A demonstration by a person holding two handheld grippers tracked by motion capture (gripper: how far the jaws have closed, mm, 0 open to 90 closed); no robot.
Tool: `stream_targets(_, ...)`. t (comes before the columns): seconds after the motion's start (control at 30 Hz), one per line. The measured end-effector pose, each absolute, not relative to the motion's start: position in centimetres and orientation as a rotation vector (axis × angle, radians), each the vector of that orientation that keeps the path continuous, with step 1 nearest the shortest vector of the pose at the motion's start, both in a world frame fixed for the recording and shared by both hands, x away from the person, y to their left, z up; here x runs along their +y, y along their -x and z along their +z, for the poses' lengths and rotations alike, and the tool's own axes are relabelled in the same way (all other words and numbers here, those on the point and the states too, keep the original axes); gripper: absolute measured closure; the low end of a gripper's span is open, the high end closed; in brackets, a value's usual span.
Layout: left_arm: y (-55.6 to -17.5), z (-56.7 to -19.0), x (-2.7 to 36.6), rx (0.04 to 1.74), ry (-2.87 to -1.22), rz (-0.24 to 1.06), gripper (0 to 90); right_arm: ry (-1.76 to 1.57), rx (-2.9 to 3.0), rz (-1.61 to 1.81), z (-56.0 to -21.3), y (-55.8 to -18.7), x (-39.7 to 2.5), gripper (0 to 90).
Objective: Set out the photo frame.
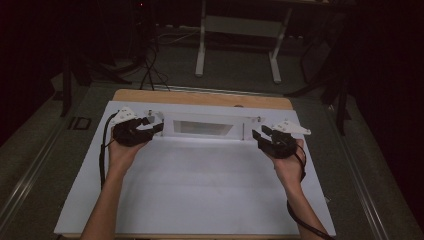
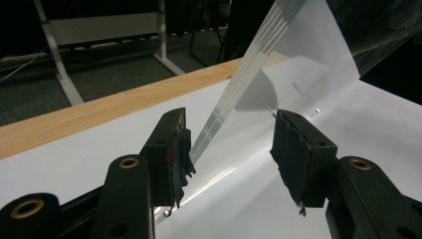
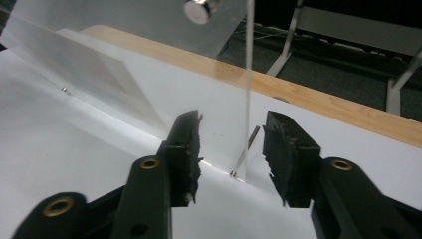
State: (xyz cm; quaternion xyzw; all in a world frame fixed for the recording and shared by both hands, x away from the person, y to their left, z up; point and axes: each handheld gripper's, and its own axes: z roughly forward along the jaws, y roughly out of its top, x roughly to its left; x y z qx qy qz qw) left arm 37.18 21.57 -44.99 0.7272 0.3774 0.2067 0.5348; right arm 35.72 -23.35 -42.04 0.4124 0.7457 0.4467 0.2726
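Between both open grippers (image 1: 158, 127) (image 1: 258, 134), clear panel (image 1: 205, 128).

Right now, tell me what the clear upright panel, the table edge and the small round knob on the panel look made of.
Clear upright panel: likely acrylic or similar plastic, glossy; see-through, with a bright edge and reflections. Pale brown table edge: wood or wood-look laminate, matt; grain lines show. Small round silver knob: probably metal, polished, possibly a magnet; it glints. Both tongs stand open around the panel's ends.

Dim room, grey carpet floor (image 1: 235, 75), white-legged desk frame (image 1: 239, 30) beyond the table.
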Motion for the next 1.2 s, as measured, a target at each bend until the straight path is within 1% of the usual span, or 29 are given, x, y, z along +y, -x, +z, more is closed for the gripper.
stream_targets(0.07, -37.2, -45.0, 21.6, 0.901, -1.731, 0.493, 48.3, -1.111, 2.005, 1.200, -42.1, -35.9, -23.3, 55.4)
stream_targets(0.13, -37.3, -44.9, 21.6, 0.902, -1.732, 0.495, 48.3, -1.080, 2.011, 1.220, -42.3, -36.5, -23.2, 51.5)
stream_targets(0.23, -37.4, -44.9, 21.5, 0.904, -1.729, 0.495, 48.3, -1.050, 2.012, 1.233, -42.4, -37.0, -23.1, 49.2)
stream_targets(0.3, -37.5, -44.9, 21.5, 0.904, -1.727, 0.496, 48.3, -1.050, 2.012, 1.233, -42.4, -37.0, -23.1, 49.2)
stream_targets(0.33, -37.5, -44.9, 21.5, 0.910, -1.722, 0.500, 48.3, -1.027, 2.012, 1.233, -42.6, -37.6, -22.9, 46.9)
stream_targets(0.37, -37.5, -44.9, 21.5, 0.914, -1.718, 0.502, 48.3, -1.026, 2.015, 1.241, -42.7, -37.8, -22.9, 46.4)
stream_targets(0.57, -37.9, -44.9, 21.4, 0.924, -1.701, 0.517, 47.6, -1.029, 2.004, 1.270, -42.9, -38.3, -22.8, 46.3)
stream_targets(0.7, -38.4, -45.0, 21.2, 0.910, -1.701, 0.517, 41.0, -1.040, 2.000, 1.284, -43.0, -38.6, -22.8, 45.9)
stream_targets(0.83, -38.9, -45.1, 20.9, 0.879, -1.702, 0.517, 37.0, -1.035, 2.001, 1.289, -43.1, -38.9, -22.8, 45.2)
stream_targets(1.0, -39.6, -45.6, 20.8, 0.862, -1.675, 0.484, 36.8, -1.027, 2.001, 1.283, -43.5, -39.3, -22.7, 45.1)
stream_targets(1.2, -40.1, -46.0, 20.5, 0.867, -1.668, 0.493, 36.9, -1.019, 2.010, 1.270, -44.1, -40.0, -22.4, 44.7)
